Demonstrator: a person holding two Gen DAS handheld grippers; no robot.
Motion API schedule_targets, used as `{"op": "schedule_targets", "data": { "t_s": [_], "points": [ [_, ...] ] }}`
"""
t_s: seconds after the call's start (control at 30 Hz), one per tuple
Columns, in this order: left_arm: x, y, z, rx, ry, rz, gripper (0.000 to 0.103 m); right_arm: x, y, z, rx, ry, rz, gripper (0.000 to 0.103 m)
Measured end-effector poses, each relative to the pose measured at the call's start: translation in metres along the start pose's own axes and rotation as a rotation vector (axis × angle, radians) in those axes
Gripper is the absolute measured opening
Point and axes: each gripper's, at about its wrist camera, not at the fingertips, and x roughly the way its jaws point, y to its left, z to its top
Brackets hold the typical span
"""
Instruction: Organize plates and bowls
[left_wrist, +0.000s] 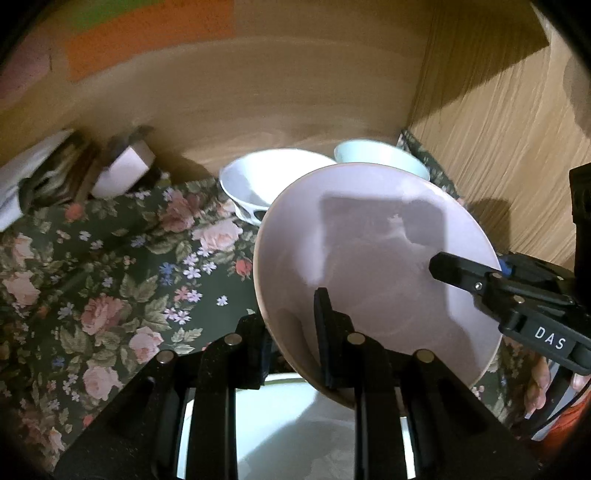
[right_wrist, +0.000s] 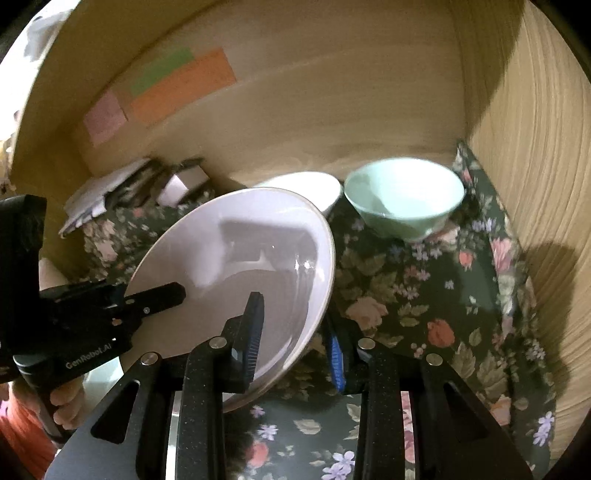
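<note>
Both claws are clamped on the rim of one pink plate (left_wrist: 373, 266): the left claw (left_wrist: 291, 332) on its near-left edge, the right claw (right_wrist: 295, 328) on its near-right edge, holding it tilted above the floral worktop (right_wrist: 406, 295). This looks like the carrying step. Next, it likely needs levelling and setting on the pale plate (left_wrist: 288, 424) below, clear of the white bowl (left_wrist: 266, 177) and green bowl (right_wrist: 404, 195) at the far side.

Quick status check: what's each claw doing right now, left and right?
Left claw: shut on the pink plate, gripping its near rim.
Right claw: shut on the same pink plate, gripping its opposite rim.
</note>
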Motion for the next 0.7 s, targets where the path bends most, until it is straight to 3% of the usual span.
{"op": "schedule_targets", "data": {
  "t_s": [0.7],
  "points": [
    [-0.074,0.043,-0.034,-0.097,-0.119,0.081,0.021,-0.013,0.076,-0.001,-0.121,-0.039,0.107,0.028]
  ]
}}
